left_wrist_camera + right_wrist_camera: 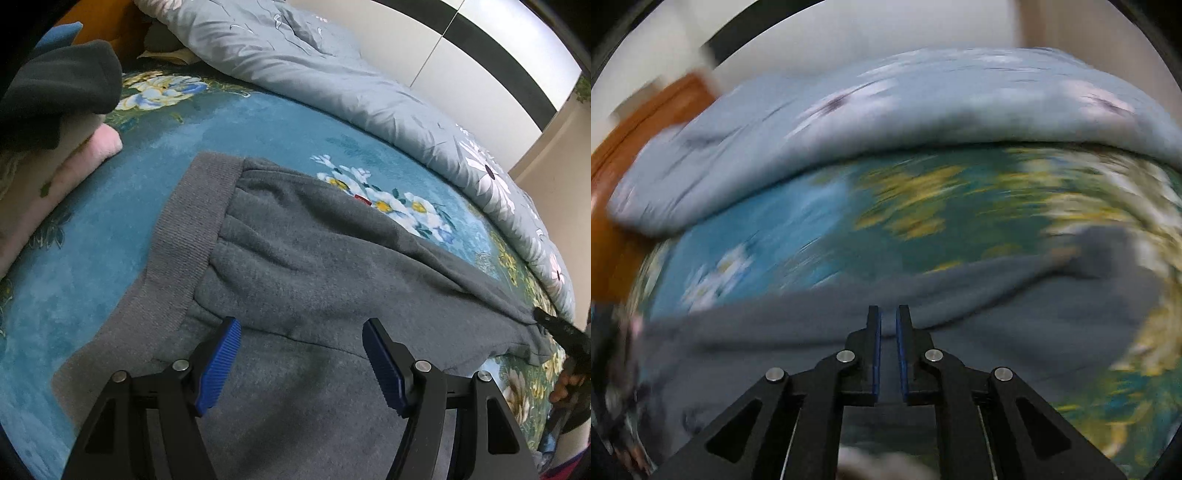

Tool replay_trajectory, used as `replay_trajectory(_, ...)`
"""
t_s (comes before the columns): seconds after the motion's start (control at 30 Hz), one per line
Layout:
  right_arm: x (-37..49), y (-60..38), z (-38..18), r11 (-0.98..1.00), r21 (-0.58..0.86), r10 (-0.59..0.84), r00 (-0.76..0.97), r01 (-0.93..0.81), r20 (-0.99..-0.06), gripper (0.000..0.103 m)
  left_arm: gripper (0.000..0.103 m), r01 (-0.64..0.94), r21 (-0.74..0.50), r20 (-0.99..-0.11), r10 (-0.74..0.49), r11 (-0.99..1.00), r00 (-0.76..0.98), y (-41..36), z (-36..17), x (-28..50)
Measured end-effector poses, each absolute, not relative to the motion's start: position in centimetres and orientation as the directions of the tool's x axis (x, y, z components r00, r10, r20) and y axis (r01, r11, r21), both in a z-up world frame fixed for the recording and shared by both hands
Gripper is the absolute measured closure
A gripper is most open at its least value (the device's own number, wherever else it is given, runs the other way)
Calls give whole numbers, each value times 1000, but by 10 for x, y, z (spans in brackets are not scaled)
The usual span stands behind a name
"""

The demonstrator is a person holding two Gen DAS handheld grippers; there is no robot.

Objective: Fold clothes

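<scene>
Grey sweatpants [295,266] lie on the blue floral bedsheet [122,229], ribbed waistband [184,236] at the left, one half folded over the other. My left gripper [301,328] is open just above the pants near the waistband, empty. My right gripper shows at the right edge of the left wrist view [550,325], at the far end of the pants. In the right wrist view, which is motion-blurred, the right gripper [888,314] has its jaws nearly closed with a thin gap, over the grey pants [849,314]; I cannot tell if cloth is pinched.
A light blue floral duvet [332,70] is bunched along the far side of the bed [886,122]. A stack of folded clothes, dark [55,92] over pink [74,158], sits at the left. Wooden headboard [639,125] and white wall lie beyond.
</scene>
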State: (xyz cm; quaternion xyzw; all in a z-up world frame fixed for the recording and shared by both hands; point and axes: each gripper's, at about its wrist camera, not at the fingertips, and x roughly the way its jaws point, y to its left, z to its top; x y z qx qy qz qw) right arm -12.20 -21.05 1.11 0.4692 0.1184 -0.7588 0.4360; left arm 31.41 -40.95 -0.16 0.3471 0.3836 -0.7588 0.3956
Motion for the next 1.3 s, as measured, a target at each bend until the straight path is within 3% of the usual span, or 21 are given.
replay_trajectory(0.03, -105, -225, 10, -545, 188, -546, -175, 817, -819, 77, 31, 866, -310, -831, -331, -392, -447, -410, -2, 314)
replay_trajectory(0.1, -71, -253, 8, -440, 102, -534, -169, 892, -829, 63, 31, 865, -315, -834, -322, -391, -449, -410, -4, 315)
replay_trajectory(0.27, -11, -307, -8, -189, -117, -472, -195, 975, -860, 63, 31, 856, -335, -832, -303, -393, -465, -409, -3, 316)
replay_trajectory(0.4, 6, -324, -27, -113, -208, -429, -236, 972, -872, 63, 31, 848, -348, -830, -288, -400, -477, -407, -3, 316)
replay_trajectory(0.47, 9, -329, -31, -103, -247, -415, -267, 964, -870, 74, 31, 842, -360, -828, -278, -401, -487, -407, -3, 316)
replay_trajectory(0.5, 7, -331, -31, -115, -255, -412, -280, 960, -867, 91, 31, 839, -366, -826, -274, -402, -492, -406, -3, 316)
replay_trajectory(0.53, 5, -333, -31, -129, -261, -412, -291, 957, -863, 96, 31, 836, -372, -825, -270, -404, -497, -406, -3, 315)
replay_trajectory(0.83, -28, -387, -17, -320, -304, -415, -421, 897, -807, 98, 31, 832, -381, -824, -260, -403, -503, -405, -2, 316)
replay_trajectory(0.97, -35, -406, -34, -390, -320, -356, -462, 863, -812, 89, 31, 833, -382, -830, -247, -400, -500, -405, -6, 315)
replay_trajectory(1.03, -36, -405, -34, -416, -323, -342, -475, 850, -810, 76, 31, 833, -382, -833, -240, -399, -498, -406, -8, 314)
replay_trajectory(1.13, -36, -388, -13, -443, -281, -375, -460, 851, -805, 67, 31, 832, -391, -834, -230, -393, -501, -408, -10, 314)
replay_trajectory(1.3, -21, -311, 46, -516, -190, -447, -451, 835, -772, 62, 31, 805, -439, -796, -243, -398, -554, -406, 6, 324)
